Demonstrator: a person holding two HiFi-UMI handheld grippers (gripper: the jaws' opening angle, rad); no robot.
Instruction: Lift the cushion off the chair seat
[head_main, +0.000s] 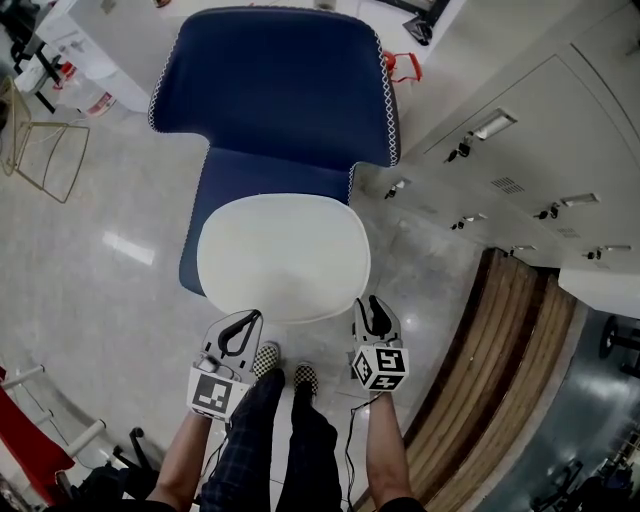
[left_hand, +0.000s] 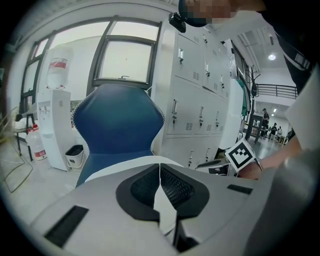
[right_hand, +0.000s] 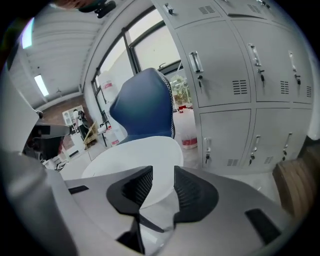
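floor (head_main: 90, 270): open shiny floor on the chair's left side. the right side is tighter, a strip of floor running between the chair and the lockers.

lockers (head_main: 520, 150): one grey bank along the right, doors shut, well apart from the cushion.

wooden platform (head_main: 500, 350): one, at the foot of the lockers, beside the person's right arm.

chair (head_main: 280, 85): one, blue with white edge stitching, backrest on the far side and the seat front towards the person.

cushion (head_main: 283, 255): one, white and rounded, lying flat on the chair seat. blue seat shows past its left and rear edges, and its front edge lies just ahead of both grippers.

wire-frame stool (head_main: 45, 150): one, on the floor to the left, clear of the chair.

water dispenser (left_hand: 52, 125): one, white, standing left of the chair, with a small bin (left_hand: 75, 155) at its base.

left gripper (head_main: 254, 316): at the cushion's front edge, jaw tips pressed together. whether they pinch the cushion cannot be told.

right gripper (head_main: 368, 302): at the cushion's front right edge, jaws apart, with the cushion in line between them.

checkered shoes (head_main: 267, 358): two, on the floor between the grippers.
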